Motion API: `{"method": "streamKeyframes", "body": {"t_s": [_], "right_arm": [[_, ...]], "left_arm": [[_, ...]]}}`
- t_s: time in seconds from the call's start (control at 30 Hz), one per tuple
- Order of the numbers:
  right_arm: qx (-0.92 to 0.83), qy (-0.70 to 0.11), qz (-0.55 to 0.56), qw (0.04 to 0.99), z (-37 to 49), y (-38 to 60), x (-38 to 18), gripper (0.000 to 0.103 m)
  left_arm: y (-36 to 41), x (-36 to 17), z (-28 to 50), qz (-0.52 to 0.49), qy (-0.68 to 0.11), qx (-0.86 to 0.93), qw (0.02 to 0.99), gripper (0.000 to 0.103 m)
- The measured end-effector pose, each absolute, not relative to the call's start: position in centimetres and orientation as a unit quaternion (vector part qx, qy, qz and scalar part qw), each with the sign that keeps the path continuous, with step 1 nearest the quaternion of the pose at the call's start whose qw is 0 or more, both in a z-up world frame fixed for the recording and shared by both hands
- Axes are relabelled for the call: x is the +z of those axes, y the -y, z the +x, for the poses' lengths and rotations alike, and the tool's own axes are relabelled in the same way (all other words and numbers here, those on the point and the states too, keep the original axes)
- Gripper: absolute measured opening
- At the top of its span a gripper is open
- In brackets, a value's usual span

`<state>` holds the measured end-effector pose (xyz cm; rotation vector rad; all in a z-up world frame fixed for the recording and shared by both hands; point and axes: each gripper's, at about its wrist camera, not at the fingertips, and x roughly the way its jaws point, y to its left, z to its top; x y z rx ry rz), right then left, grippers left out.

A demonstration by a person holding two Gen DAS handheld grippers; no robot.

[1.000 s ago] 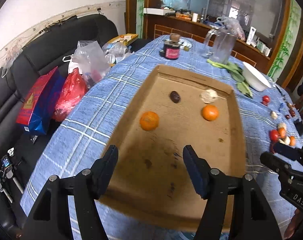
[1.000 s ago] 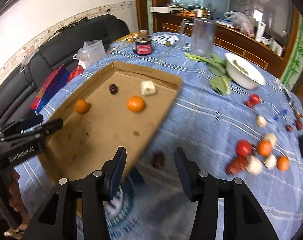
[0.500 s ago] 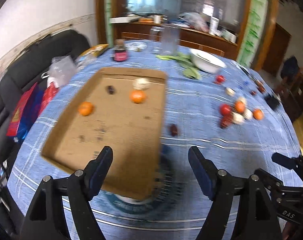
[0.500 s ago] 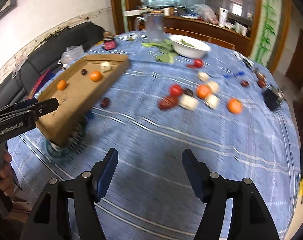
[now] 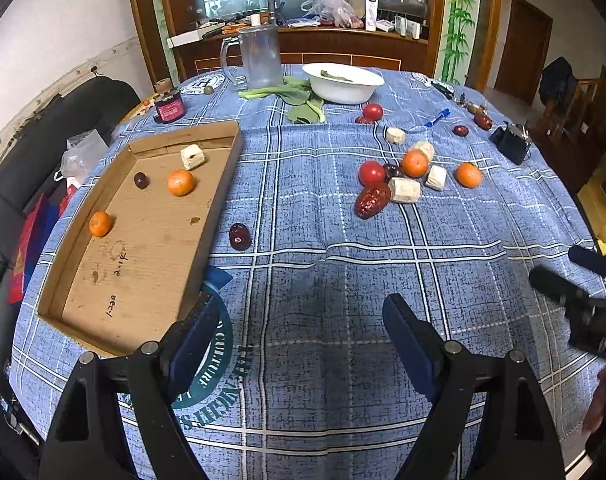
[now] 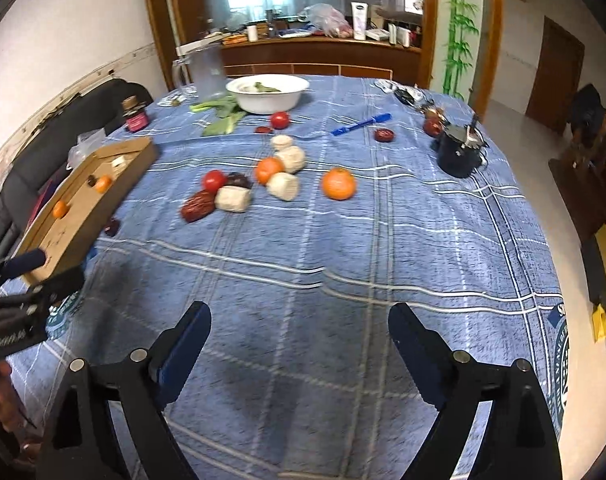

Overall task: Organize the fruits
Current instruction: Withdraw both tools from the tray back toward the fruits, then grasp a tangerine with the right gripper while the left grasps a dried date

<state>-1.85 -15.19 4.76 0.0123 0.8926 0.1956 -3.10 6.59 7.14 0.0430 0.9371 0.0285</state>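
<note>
Left wrist view: the left gripper [image 5: 303, 328] hangs over bare blue plaid cloth [image 5: 343, 280], its jaws wide and opening, nothing between them. A cardboard tray [image 5: 219, 200] lies on the cloth to the left. It holds two oranges [image 5: 180, 182], a dark date [image 5: 141, 180] and a pale cube [image 5: 192, 156], all apart from one another. A loose date [image 5: 239, 236] lies on the cloth just beside the tray's right wall. Farther right sits a cluster [image 5: 399, 180] of tomatoes, oranges, dates and pale cubes. A white bowl [image 5: 345, 82], greens [image 5: 299, 98] and a pitcher [image 5: 259, 56] stand at the far edge. The right gripper's body shows at the right edge.

Right wrist view: the right gripper [image 6: 299, 328] hangs over bare cloth, jaws wide and opening, empty. The fruit cluster [image 6: 263, 184] lies ahead, well apart from the fingers [image 6: 187, 340]. One orange [image 6: 338, 184] sits alone to its right. The tray [image 6: 115, 196] lies at left, the loose date [image 6: 111, 227] beside it. A blue pen [image 6: 361, 124] and a black pot [image 6: 459, 152] lie farther back.
</note>
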Motion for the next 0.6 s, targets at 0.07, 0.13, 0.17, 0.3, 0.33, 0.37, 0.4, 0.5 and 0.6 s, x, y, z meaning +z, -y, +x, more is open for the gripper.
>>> {"method": "streamKeyframes", "body": {"t_s": [0.07,0.13,0.17,0.3,0.33,0.37,0.4,0.5,0.6], "right_arm": [[0.099,-0.427,0.013,0.899,-0.7,16.1,4.6,0.093],[0.099,-0.423,0.012,0.901,1.0,16.9,4.7,0.093],[0.102,-0.423,0.013,0.9,1.8,17.1,4.6,0.093],[0.107,-0.421,0.011,0.9,6.5,18.1,4.2,0.093],[0.104,-0.422,0.006,0.901,7.3,18.1,4.0,0.093],[0.107,-0.424,-0.001,0.899,8.7,18.0,3.6,0.093],[0.109,-0.427,-0.006,0.898,9.5,17.8,3.4,0.093],[0.114,-0.43,-0.041,0.895,11.9,16.4,2.3,0.092],[0.114,-0.44,-0.07,0.888,13.3,15.6,1.3,0.067]], "left_arm": [[-6.4,6.9,-2.9,0.022,-0.456,0.013,0.89,0.083],[-6.3,6.7,-2.5,0.024,-0.462,0.015,0.886,0.083],[-6.3,6.5,-2.2,0.024,-0.465,0.014,0.885,0.083],[-6.2,6.2,-0.8,0.025,-0.473,0.02,0.88,0.083],[-6.2,6.1,-0.4,0.024,-0.476,0.02,0.879,0.083],[-6.1,5.9,0.1,0.026,-0.48,0.02,0.877,0.083],[-5.9,5.8,0.5,0.028,-0.482,0.021,0.876,0.083],[-5.6,5.4,1.9,0.034,-0.487,0.022,0.872,0.083],[-5.3,5.2,3.3,0.03,-0.492,0.015,0.87,0.083]]}}
